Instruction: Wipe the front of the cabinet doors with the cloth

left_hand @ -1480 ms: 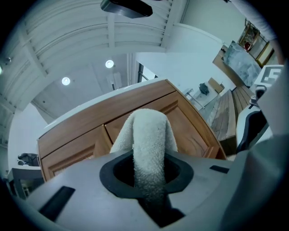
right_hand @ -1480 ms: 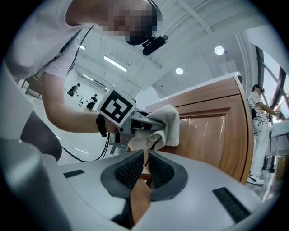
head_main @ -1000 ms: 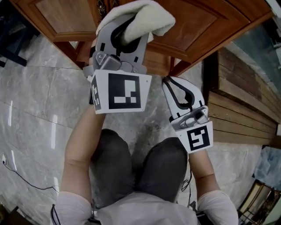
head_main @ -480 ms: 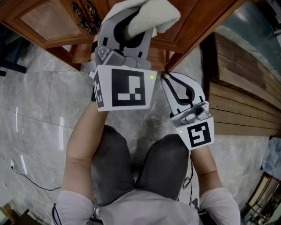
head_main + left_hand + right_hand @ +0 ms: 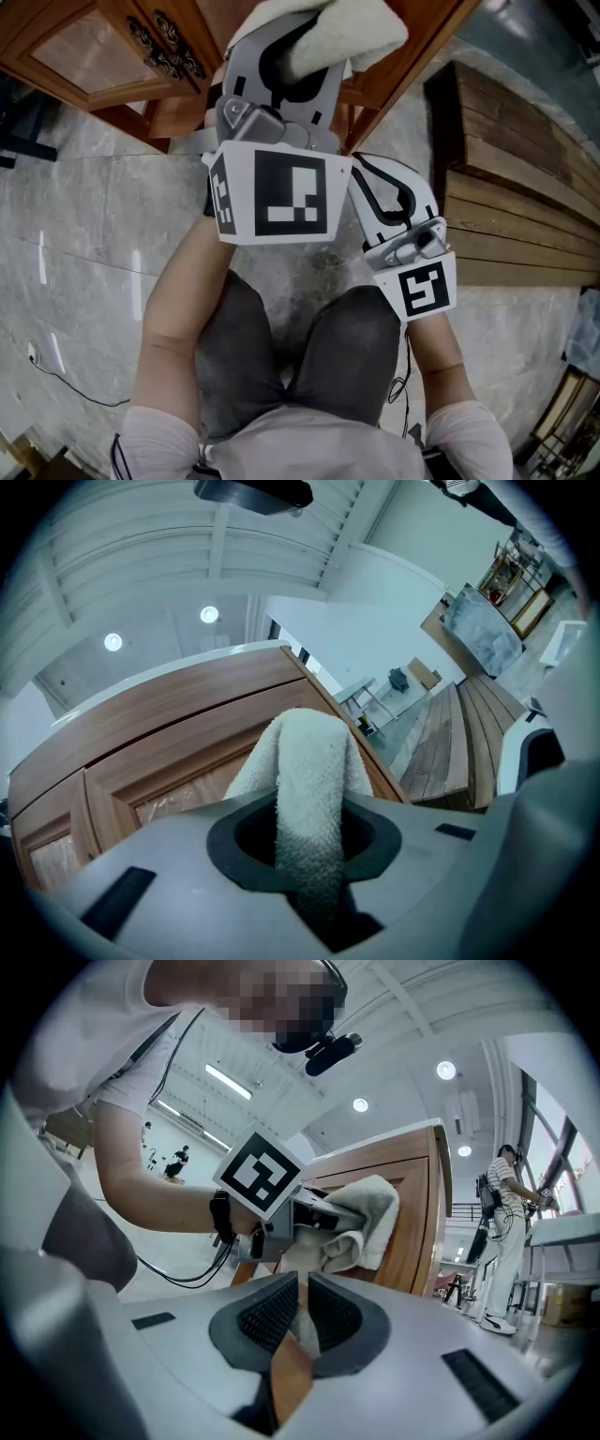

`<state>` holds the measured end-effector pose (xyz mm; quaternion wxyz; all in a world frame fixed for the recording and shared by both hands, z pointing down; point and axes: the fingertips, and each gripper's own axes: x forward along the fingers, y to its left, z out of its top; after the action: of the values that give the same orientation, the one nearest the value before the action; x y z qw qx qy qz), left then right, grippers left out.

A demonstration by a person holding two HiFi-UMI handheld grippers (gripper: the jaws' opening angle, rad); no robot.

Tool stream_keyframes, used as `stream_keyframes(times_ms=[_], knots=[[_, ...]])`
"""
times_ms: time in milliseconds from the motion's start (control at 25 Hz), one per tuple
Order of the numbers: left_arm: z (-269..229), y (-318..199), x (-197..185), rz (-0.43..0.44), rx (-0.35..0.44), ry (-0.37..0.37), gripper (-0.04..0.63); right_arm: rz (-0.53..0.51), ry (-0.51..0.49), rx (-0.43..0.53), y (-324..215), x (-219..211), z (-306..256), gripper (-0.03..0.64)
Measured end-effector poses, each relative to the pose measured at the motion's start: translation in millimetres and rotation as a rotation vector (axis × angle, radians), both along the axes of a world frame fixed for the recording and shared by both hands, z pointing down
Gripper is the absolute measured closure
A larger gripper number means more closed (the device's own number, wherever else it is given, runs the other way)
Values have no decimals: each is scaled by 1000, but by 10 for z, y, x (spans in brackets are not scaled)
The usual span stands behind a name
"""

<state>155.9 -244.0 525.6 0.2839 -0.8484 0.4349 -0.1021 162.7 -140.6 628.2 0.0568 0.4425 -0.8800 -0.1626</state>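
Gripping a thick off-white terry cloth (image 5: 349, 26), the left gripper (image 5: 292, 58) is held up in front of the brown wooden cabinet doors (image 5: 82, 54). In the left gripper view the cloth (image 5: 309, 771) is seen folded into a rounded, soft roll with a fuzzy looped surface. It is pinched in the middle by the two grey jaws, which are closed on it, and it bulges out above them. From the right gripper view the same cloth (image 5: 364, 1215) is seen bunched in loose folds on the far side of the left gripper, and it is laid against the front of a door (image 5: 424, 1206) close to its edge.

The doors are made of warm brown wood with raised frames around flat panels. On the left door, dark ornate metal fittings (image 5: 156, 43) are seen.

The right gripper (image 5: 360, 176) is held lower, just beside the left one and near a leg of the cabinet. Its ribbed black pads (image 5: 267, 1314) are drawn almost together, with only a narrow slit left. Brown wood is seen in this slit, but it cannot be told if the wood is pinched.

A grey marble floor (image 5: 80, 234) and stacked wooden planks (image 5: 516, 220) are seen below.
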Motion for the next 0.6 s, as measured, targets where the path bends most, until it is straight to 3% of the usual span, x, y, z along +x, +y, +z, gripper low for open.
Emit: stream_keyframes(times_ms=[240, 600], knots=[[10, 111, 347, 52, 1, -24, 503, 7, -23, 5, 43, 124, -22, 558], [-13, 187, 559, 54, -6, -4, 503, 22, -50, -2, 115, 300, -26, 558]])
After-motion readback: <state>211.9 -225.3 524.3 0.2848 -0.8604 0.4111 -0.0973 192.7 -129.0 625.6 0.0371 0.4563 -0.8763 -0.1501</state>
